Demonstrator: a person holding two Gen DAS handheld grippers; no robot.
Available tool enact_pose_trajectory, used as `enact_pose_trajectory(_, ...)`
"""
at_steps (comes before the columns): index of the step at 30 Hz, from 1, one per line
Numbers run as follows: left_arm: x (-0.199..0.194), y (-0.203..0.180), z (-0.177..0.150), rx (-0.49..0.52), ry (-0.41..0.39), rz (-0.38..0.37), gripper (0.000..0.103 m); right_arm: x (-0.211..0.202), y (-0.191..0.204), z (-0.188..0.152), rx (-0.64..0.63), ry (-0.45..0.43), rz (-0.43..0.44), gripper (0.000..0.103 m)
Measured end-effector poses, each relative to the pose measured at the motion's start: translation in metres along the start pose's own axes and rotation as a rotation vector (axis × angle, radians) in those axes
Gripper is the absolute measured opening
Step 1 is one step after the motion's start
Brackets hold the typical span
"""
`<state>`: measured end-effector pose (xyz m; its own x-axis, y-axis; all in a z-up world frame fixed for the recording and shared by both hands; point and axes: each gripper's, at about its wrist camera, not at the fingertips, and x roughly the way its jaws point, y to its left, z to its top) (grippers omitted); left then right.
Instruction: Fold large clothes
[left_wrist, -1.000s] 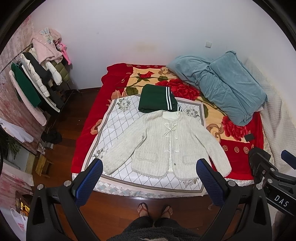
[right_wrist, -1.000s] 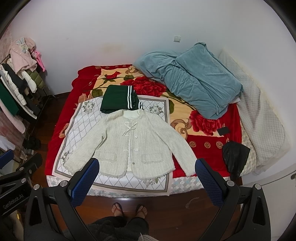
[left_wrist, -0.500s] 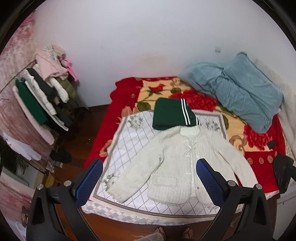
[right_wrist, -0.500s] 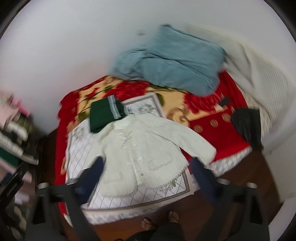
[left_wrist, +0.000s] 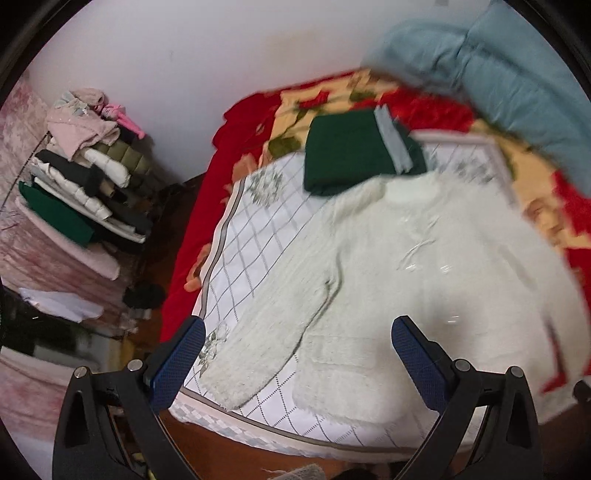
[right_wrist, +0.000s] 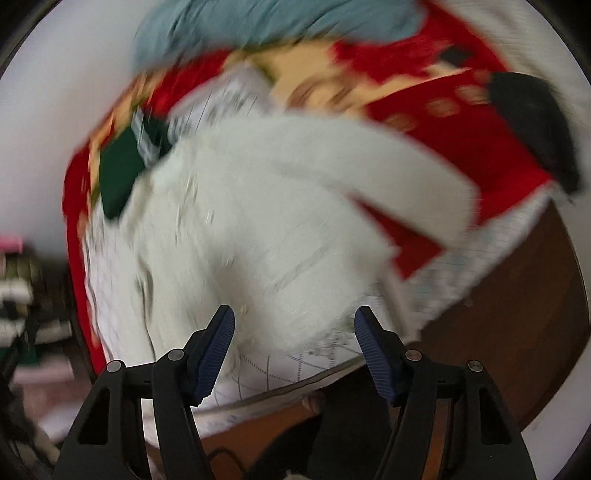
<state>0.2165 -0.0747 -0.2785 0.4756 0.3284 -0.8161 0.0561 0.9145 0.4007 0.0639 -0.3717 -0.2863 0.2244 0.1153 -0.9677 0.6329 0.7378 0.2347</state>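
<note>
A fuzzy cream-white knit cardigan (left_wrist: 424, 273) lies spread flat, front up, sleeves out to both sides, on a white quilted mat with a grey diamond grid (left_wrist: 266, 236) that covers the near part of the bed. Its hem sits close to the mat's front edge, and its collar touches a folded dark green garment with white stripes (left_wrist: 351, 155) lying just beyond it.

The left gripper (left_wrist: 295, 354) hangs above the cardigan's sleeve and lower front with its blue-padded fingers (left_wrist: 177, 362) spread wide, pinching nothing. The right gripper (right_wrist: 293, 347) points steeply down over the hem; its jaws are closing, with the fuzzy hem edge seen between the blue pads (right_wrist: 218, 347) but not yet pressed by them. That view is heavily blurred.

Under the mat lies a red blanket with a rose pattern (left_wrist: 406, 103), and a rumpled grey-blue quilt (left_wrist: 517, 81) is heaped at the far corner against the white wall. A rack of piled clothes (left_wrist: 88, 173) stands to the left of the bed on a dark wooden floor (right_wrist: 517, 332).
</note>
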Motion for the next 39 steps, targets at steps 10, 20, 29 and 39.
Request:
enact_pose_trajectory(10,0.184,-0.054,-0.064,-0.046,0.315,0.144,0.103,0.249,0.114,0.023,-0.28,0.23,-0.014,0.07)
enact_pose_trajectory(20,0.25,-0.07,-0.097,0.018,0.371,0.121,0.103,0.32,0.152,-0.002,-0.289,0.244,-0.054,0.008)
enact_pose_trajectory(29,0.189,-0.11,-0.025,0.077,0.178,-0.026,0.103,0.231,-0.005,0.046,0.2,0.073,0.258,0.06)
enact_pose_trajectory(39,0.167,-0.258,-0.009,0.217,0.123,-0.186,0.103,0.198,-0.248,0.011,0.857,-0.137,0.206,0.06)
